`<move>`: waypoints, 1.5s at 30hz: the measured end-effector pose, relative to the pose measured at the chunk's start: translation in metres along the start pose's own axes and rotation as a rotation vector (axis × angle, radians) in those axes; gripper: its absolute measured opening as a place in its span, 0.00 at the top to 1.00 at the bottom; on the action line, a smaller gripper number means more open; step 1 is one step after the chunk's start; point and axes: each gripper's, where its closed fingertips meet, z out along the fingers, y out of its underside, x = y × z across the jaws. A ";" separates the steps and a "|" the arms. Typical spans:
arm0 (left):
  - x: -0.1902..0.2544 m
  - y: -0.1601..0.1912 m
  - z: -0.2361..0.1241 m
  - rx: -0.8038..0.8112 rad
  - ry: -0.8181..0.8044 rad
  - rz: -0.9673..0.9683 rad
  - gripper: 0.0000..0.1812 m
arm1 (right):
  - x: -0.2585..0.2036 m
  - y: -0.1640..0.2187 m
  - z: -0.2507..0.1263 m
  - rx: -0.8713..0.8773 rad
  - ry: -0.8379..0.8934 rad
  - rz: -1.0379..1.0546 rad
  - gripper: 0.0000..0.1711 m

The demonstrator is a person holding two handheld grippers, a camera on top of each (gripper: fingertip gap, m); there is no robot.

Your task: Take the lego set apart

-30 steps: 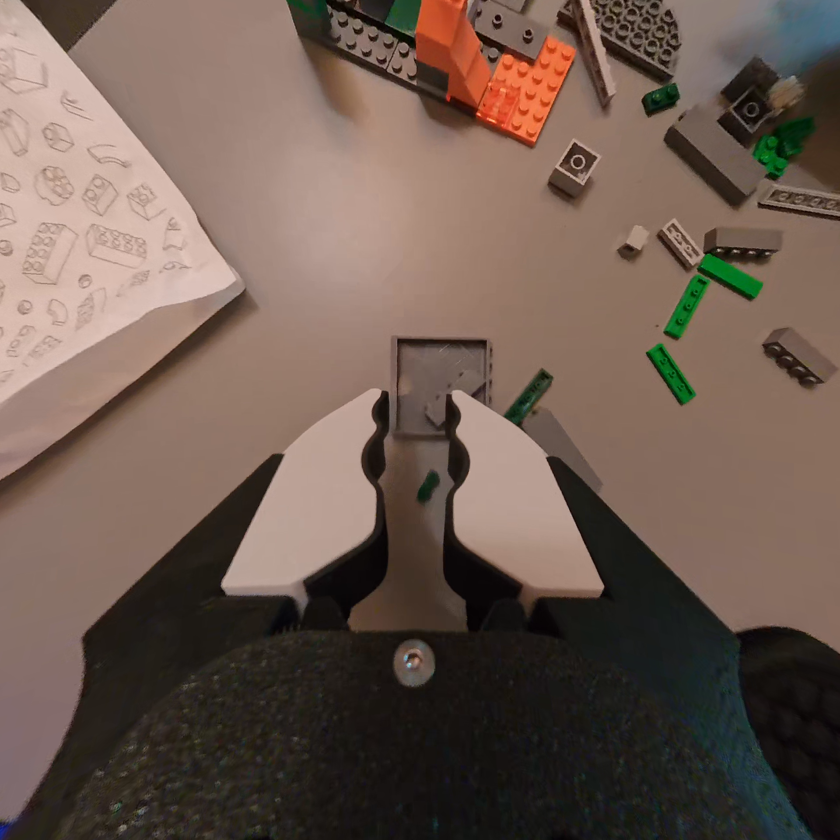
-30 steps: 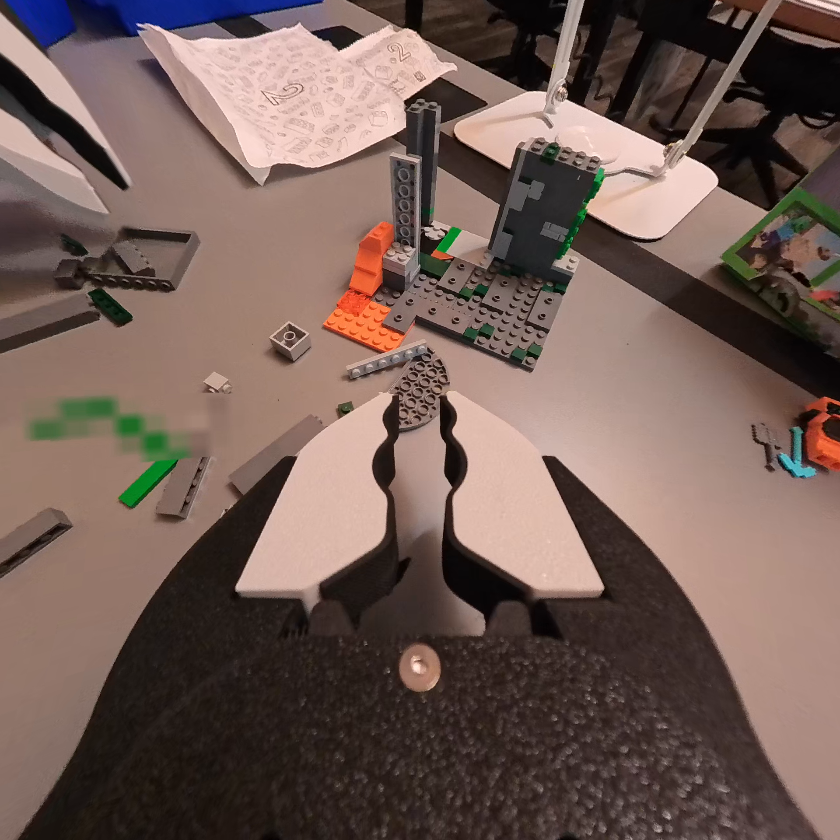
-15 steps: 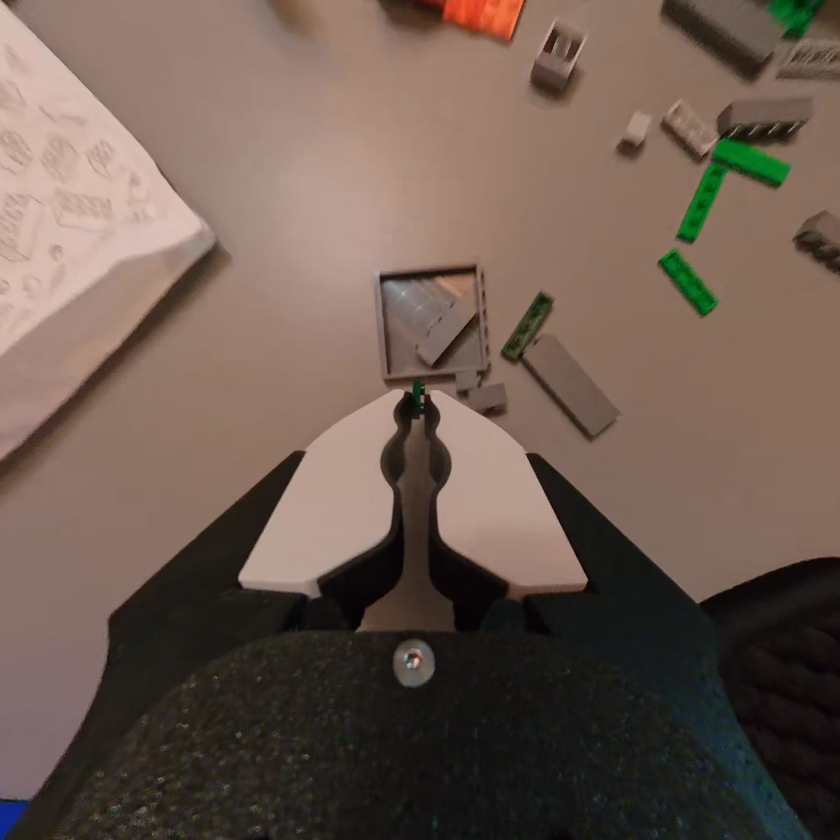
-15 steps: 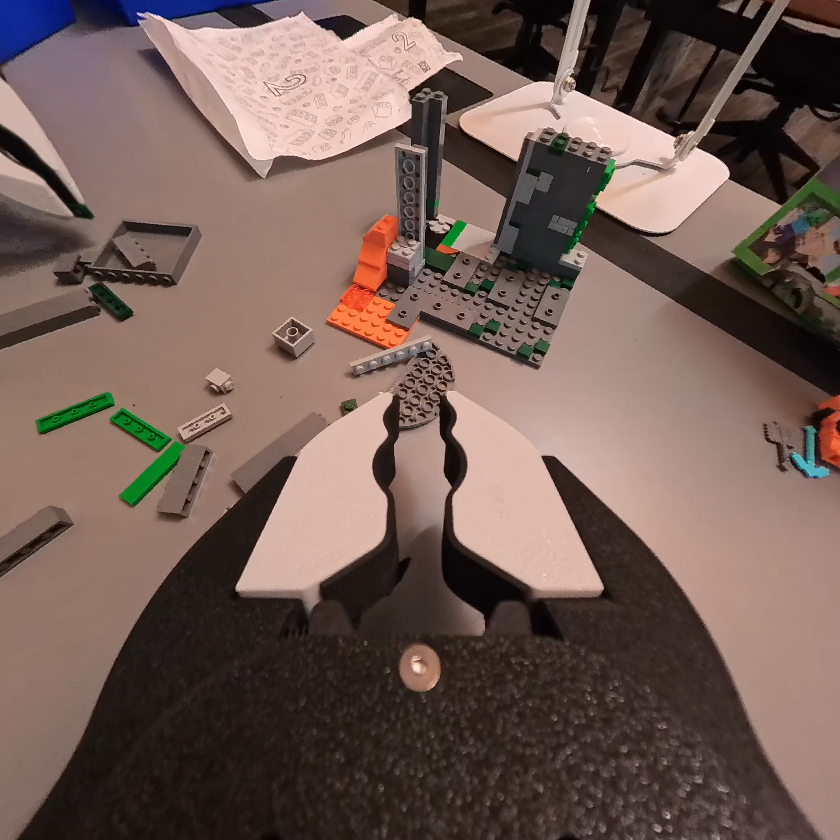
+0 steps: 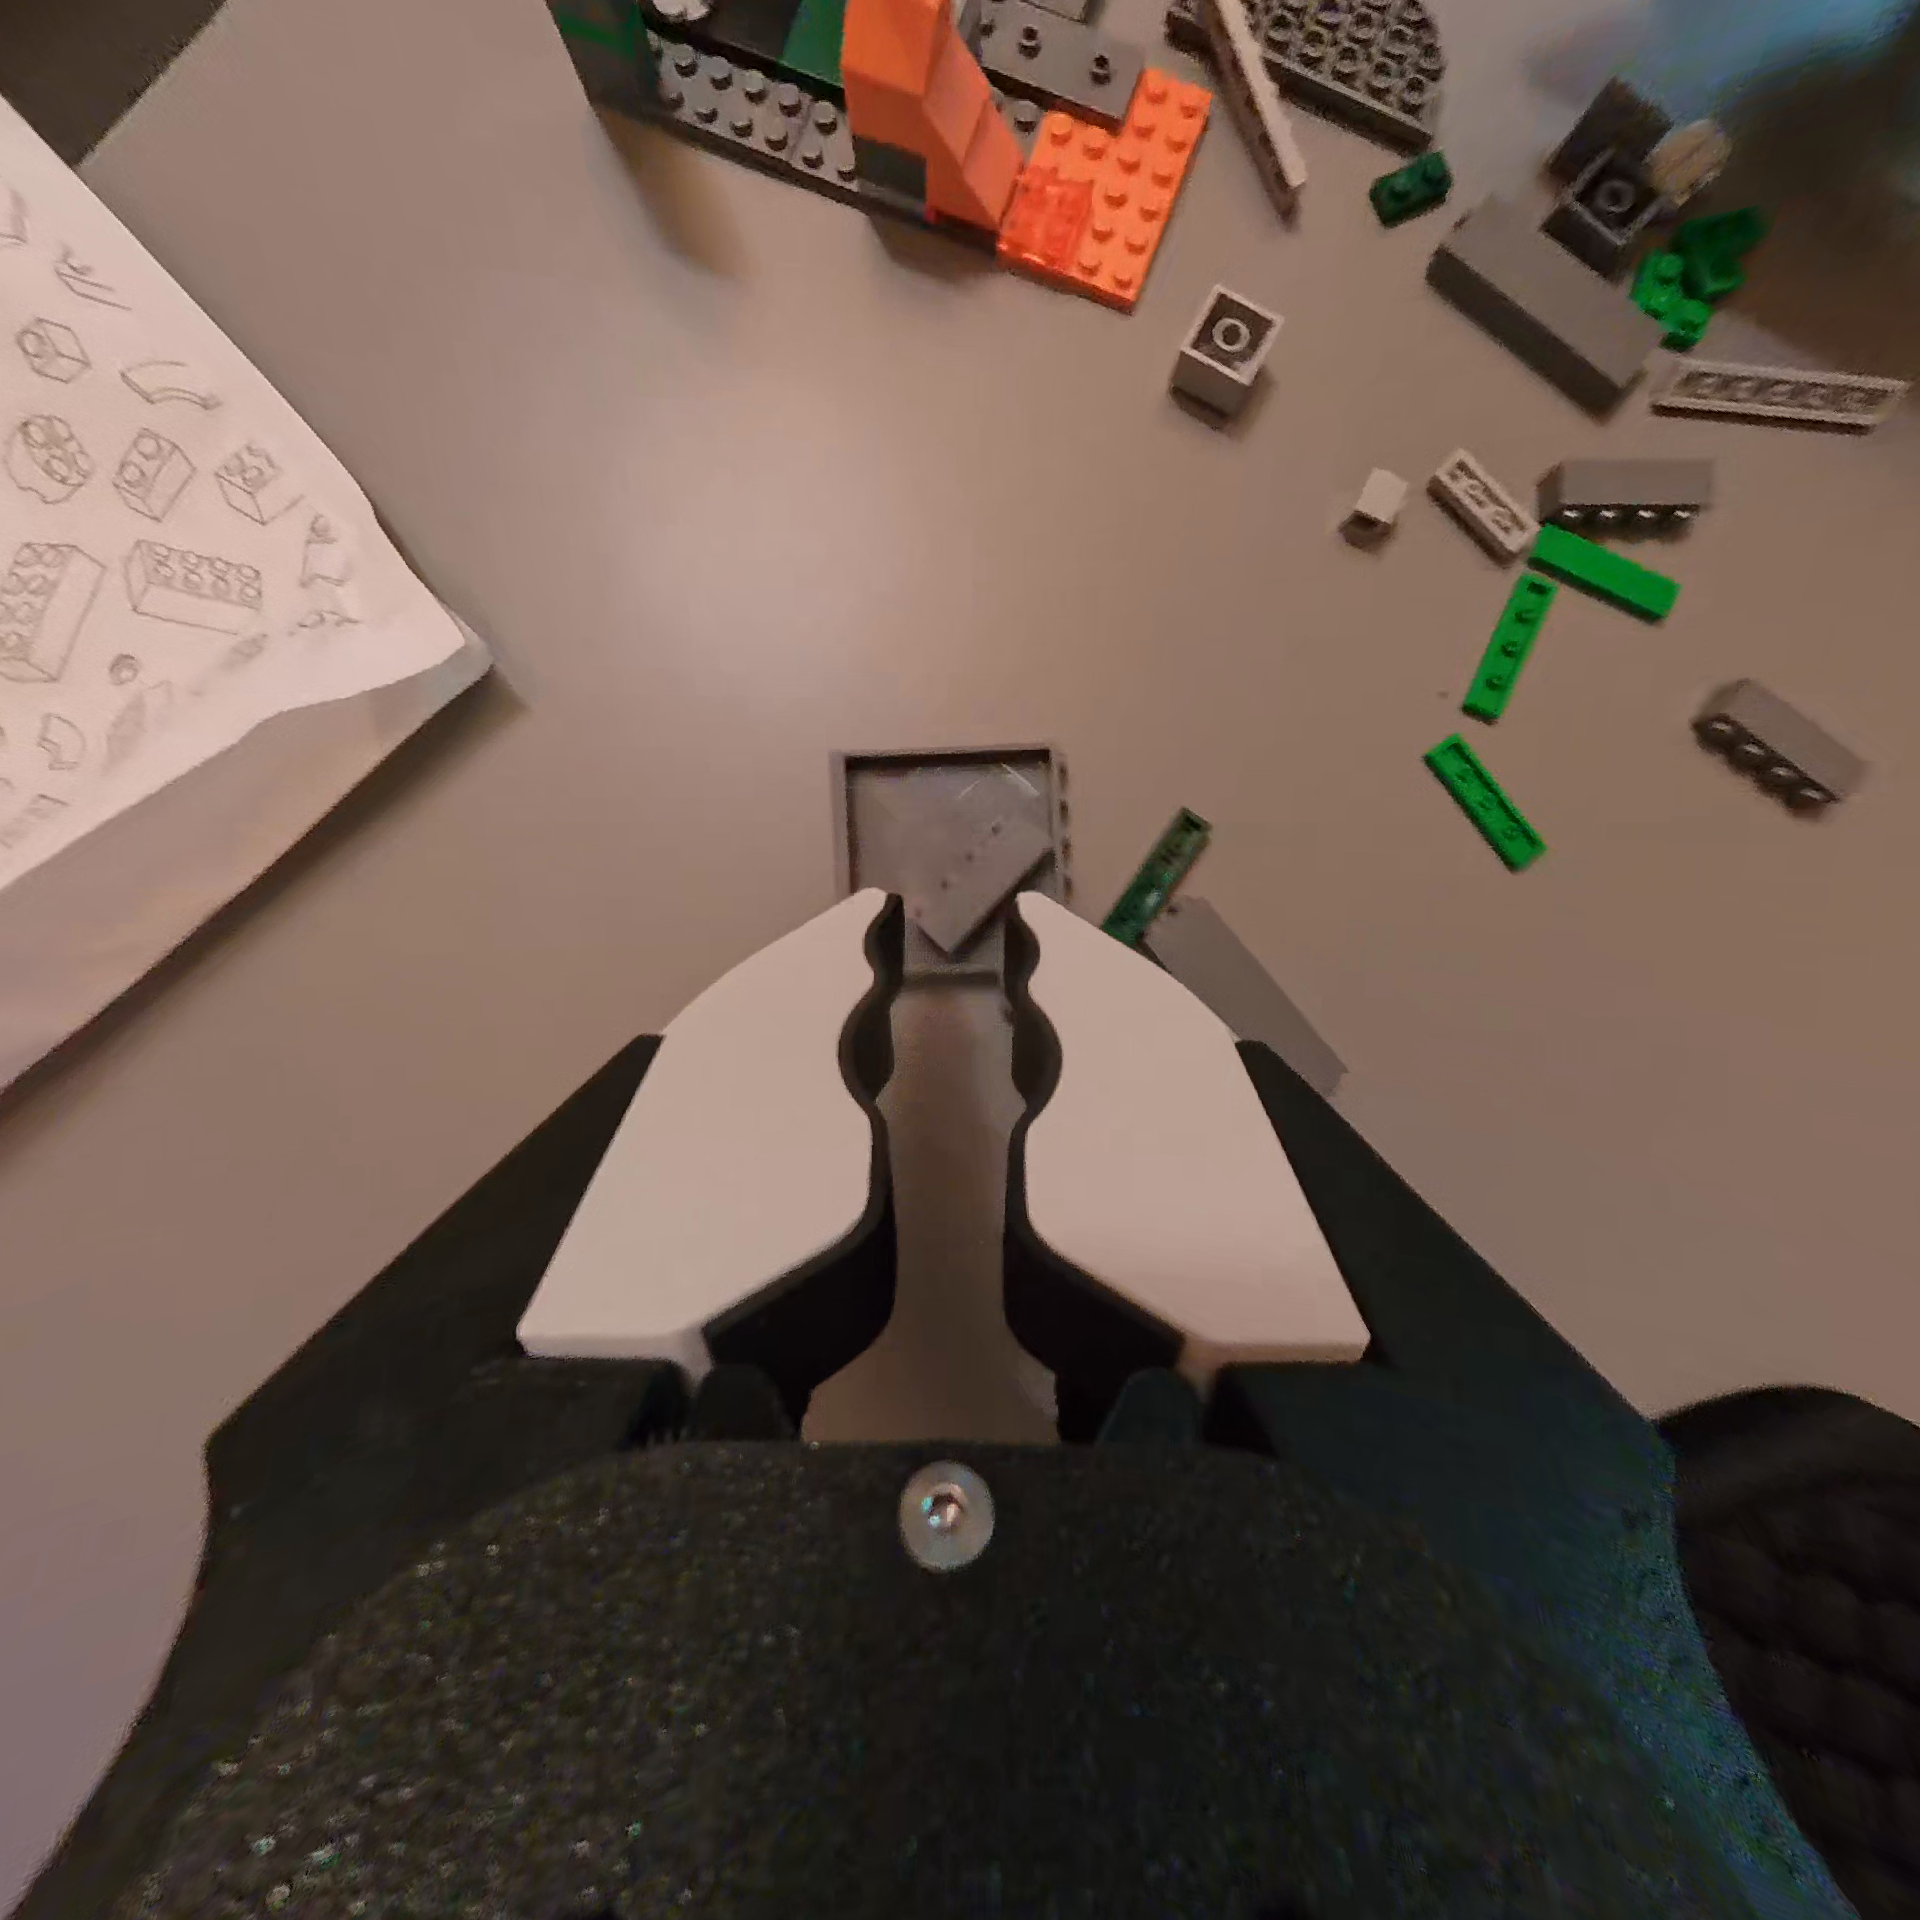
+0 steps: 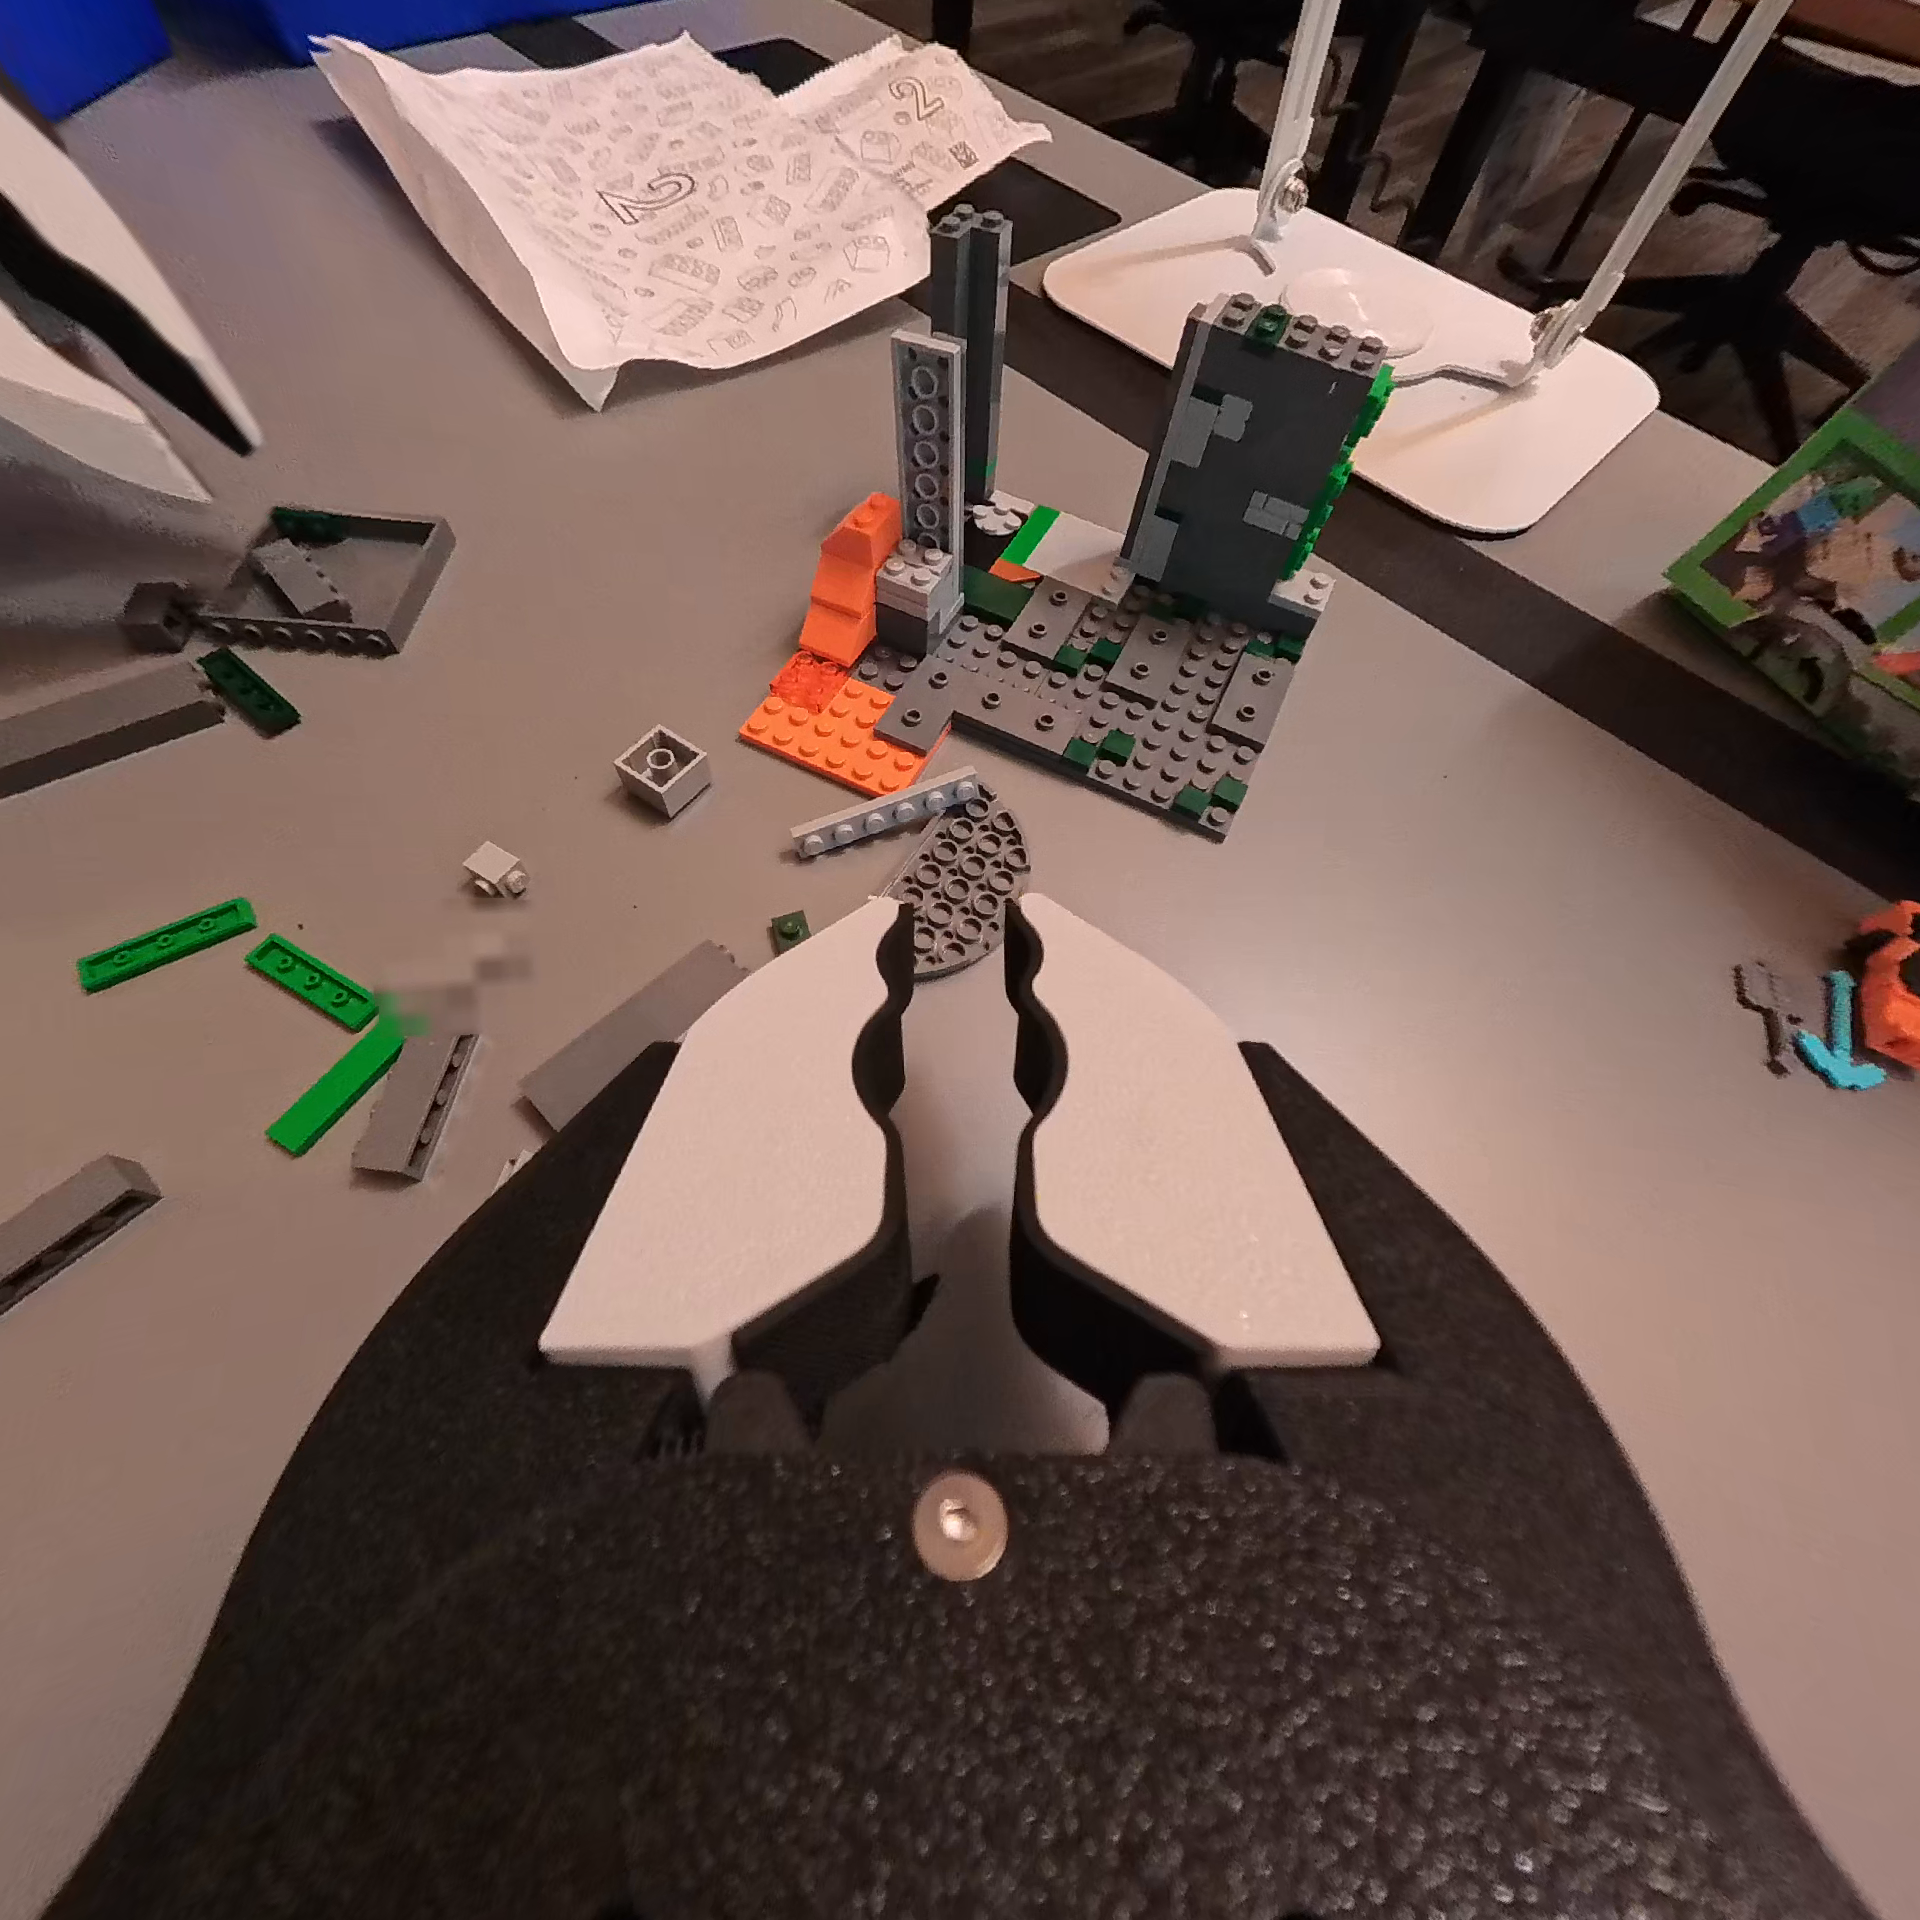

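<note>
The lego set (image 6: 1091,644) sits at upper centre of the right wrist view, partly dismantled, I'd say around the halfway mark. Still joined are the studded grey base, a dark grey wall (image 6: 1252,468) standing on its far right corner, a tall thin column (image 6: 966,353) with a lighter strip beside it, and an orange stepped block (image 6: 852,592) by an orange plate (image 6: 831,732) at the near left corner. Already off and strewn over the grey surface (image 6: 1403,987) are green flat strips (image 6: 166,943) at the left edge, grey bricks, a single square grey brick (image 6: 662,771), a long light grey strip (image 6: 883,821) and a round dark plate (image 6: 961,894). A square grey frame piece (image 5: 951,831) lies in the middle of the left wrist view, with a grey piece lying inside it.

The left hand-held gripper (image 5: 951,914) hangs just above that frame, jaws spread and empty. The right hand-held gripper (image 6: 956,920) hovers near the round plate, likewise spread, holding nothing. The wall, column and base plates remain to be pulled apart
</note>
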 end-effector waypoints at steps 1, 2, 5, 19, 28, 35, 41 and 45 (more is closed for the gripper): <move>0.004 0.004 -0.003 -0.001 0.013 -0.004 0.90 | 0.000 0.000 0.000 -0.002 -0.001 -0.003 0.91; 0.009 0.008 -0.005 -0.005 0.024 -0.012 0.89 | -0.001 0.001 0.001 -0.004 -0.001 -0.007 0.91; 0.021 0.020 -0.001 -0.008 0.047 -0.054 0.85 | -0.001 0.001 0.001 -0.005 -0.002 -0.007 0.91; 0.008 0.002 -0.009 0.051 -0.055 0.003 0.91 | -0.001 0.000 0.000 -0.001 -0.001 0.003 0.91; -0.011 -0.018 0.015 0.053 -0.063 -0.055 0.91 | 0.000 0.000 -0.001 -0.001 0.003 0.001 0.91; -0.003 -0.015 0.012 0.082 -0.050 -0.061 0.81 | -0.020 -0.002 -0.008 -0.011 -0.129 -0.070 0.90; 0.008 0.005 0.006 0.055 -0.051 -0.026 0.82 | -0.040 0.023 -0.016 -0.204 -0.267 -0.190 0.83; 0.010 0.018 0.005 0.041 -0.051 -0.020 0.82 | -0.044 0.034 -0.008 -0.289 -0.280 -0.247 0.74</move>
